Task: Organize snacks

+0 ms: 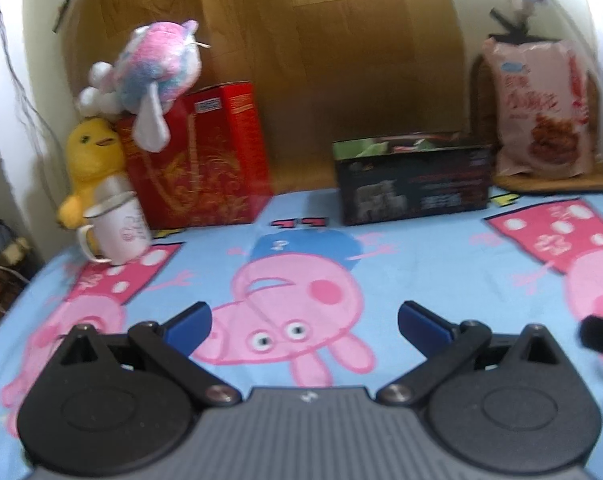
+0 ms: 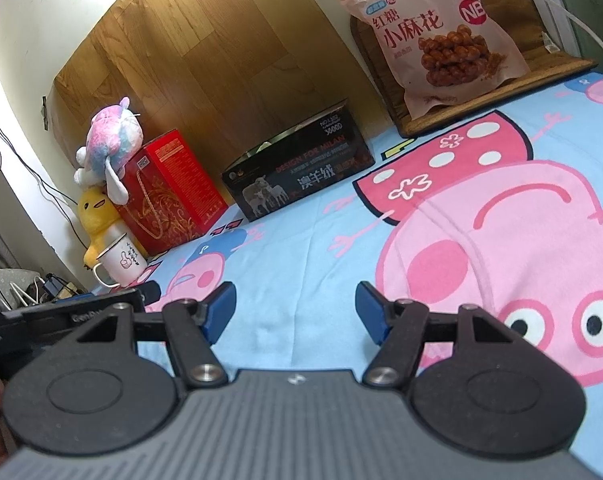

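A pink snack bag with a fried-twist picture stands upright on a wooden stand at the far right; it also shows in the right wrist view. A black open-topped box sits at the back centre, and shows in the right wrist view. My left gripper is open and empty, low over the cartoon-pig sheet. My right gripper is open and empty, well short of the bag.
A red gift box stands at the back left with a pink plush on it. A yellow plush duck and a white mug sit beside it. A wooden board lines the wall.
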The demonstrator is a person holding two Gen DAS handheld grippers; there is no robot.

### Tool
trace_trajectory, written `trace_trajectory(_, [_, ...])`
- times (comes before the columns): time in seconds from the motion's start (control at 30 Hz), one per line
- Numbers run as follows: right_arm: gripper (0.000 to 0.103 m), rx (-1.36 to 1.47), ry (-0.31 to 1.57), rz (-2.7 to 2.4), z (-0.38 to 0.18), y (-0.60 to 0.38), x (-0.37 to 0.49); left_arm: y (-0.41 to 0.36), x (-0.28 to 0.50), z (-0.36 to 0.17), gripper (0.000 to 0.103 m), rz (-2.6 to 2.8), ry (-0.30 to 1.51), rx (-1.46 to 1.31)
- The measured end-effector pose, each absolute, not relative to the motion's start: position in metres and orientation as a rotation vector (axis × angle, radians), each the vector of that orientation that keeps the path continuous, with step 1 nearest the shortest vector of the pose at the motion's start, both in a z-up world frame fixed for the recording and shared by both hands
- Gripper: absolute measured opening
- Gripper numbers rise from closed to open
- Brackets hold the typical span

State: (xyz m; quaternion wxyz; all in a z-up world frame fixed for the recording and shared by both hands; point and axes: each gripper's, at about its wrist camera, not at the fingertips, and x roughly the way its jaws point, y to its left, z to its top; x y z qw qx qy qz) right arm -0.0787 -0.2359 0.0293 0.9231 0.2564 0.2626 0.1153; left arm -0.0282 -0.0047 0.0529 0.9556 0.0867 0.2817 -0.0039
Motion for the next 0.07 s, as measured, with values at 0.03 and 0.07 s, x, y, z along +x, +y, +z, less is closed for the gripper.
trace_trajectory(0.03, [0.068, 0.510, 0.529, 0.234, 0.0313, -0.2348, -0.0793, -0.0052, -0.0274, 0.0548, 0.103, -0.032, 0.573, 0.164])
trace_trajectory(0.07, [0.068, 0.494, 0.518, 0.233, 0.0337, -0.2350, -0.0797, -0.0063, -0.0263, 0.0570, 0.103, -0.057, 0.574, 0.155])
